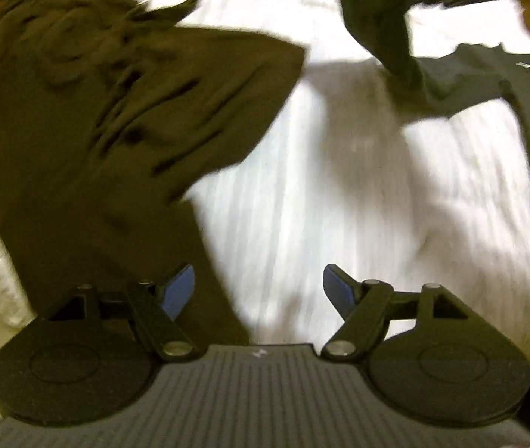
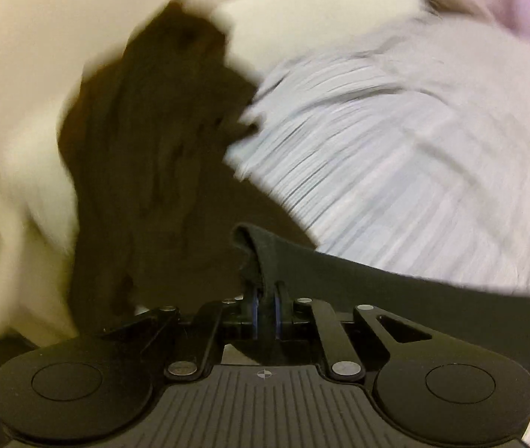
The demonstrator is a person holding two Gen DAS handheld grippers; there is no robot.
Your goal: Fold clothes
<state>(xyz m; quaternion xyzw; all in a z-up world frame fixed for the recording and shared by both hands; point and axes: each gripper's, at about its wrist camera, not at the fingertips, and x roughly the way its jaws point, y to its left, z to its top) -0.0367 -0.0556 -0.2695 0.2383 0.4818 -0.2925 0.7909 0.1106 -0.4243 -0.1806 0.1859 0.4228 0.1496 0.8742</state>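
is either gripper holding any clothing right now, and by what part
The right gripper pinches the dark grey garment by an edge; the left gripper holds nothing.

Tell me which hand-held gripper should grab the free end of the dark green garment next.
Probably left. The left hand-held gripper is open and empty over the white bedsheet. The right hand-held gripper is shut on the dark green garment, lifting one end, so it is occupied.
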